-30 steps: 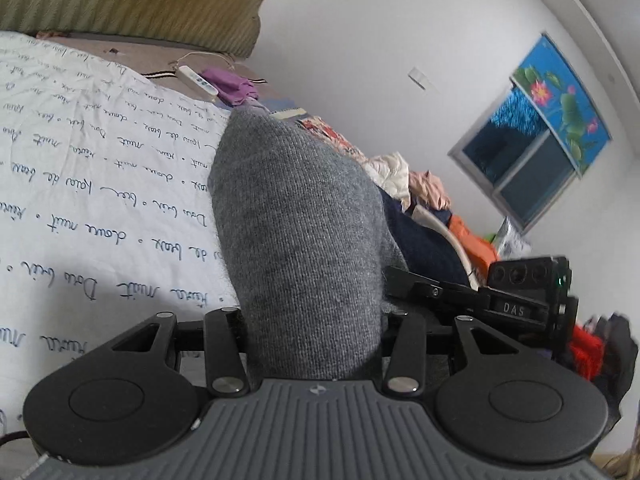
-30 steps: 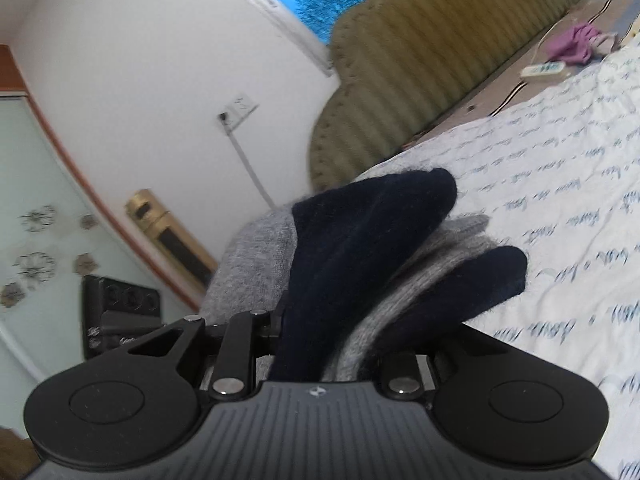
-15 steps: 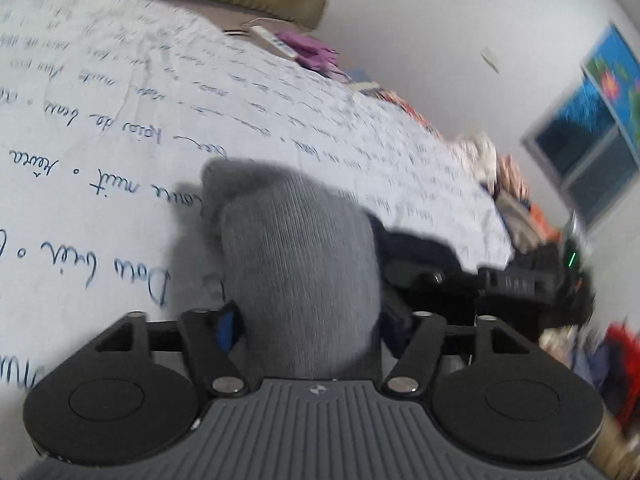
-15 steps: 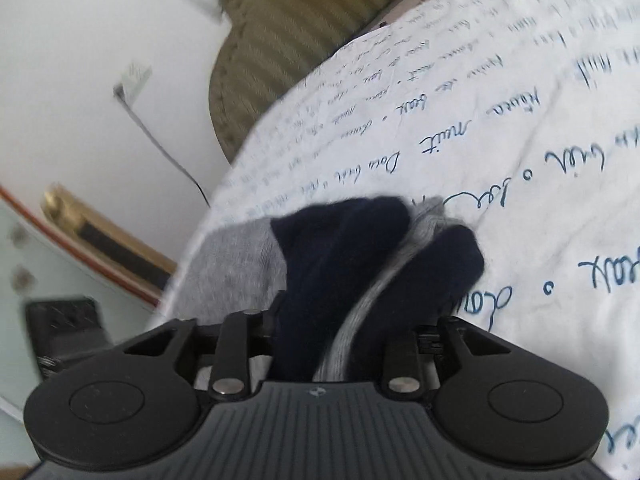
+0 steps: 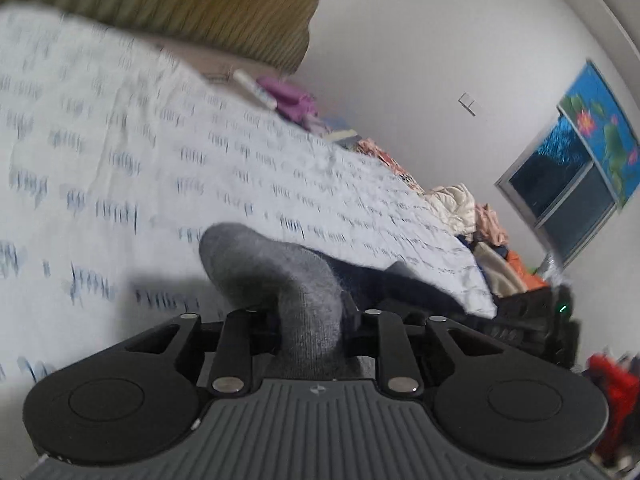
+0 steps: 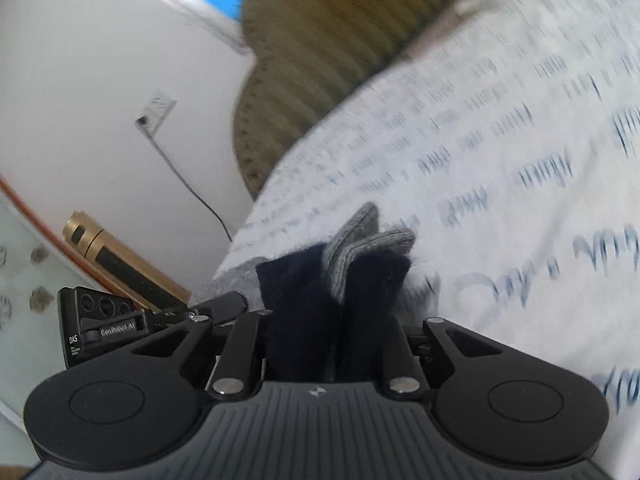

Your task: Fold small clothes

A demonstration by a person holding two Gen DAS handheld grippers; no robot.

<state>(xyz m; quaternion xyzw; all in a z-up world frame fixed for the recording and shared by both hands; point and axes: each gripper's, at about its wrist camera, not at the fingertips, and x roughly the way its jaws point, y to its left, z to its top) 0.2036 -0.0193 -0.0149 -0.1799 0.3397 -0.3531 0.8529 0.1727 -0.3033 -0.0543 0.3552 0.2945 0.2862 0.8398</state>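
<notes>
The left gripper (image 5: 310, 316) pinches the grey end of the socks (image 5: 280, 276); its jaws have just been closing, with the knit between them. The right gripper (image 6: 336, 320) pinches the navy toe ends, with 2 grey edges showing between the navy layers; its jaws have also just been closing on the fabric.

Change since 1 second ago: the socks hung clear above the bed and filled both views. They now lie low against the printed bedsheet (image 5: 120, 168), with a shadow directly beneath the grey end. Both views are motion-blurred.

Judgement: the pair is stacked and laid down, held at both ends. The fold itself is not yet made. The next step probably brings 1 end over the other.
</notes>
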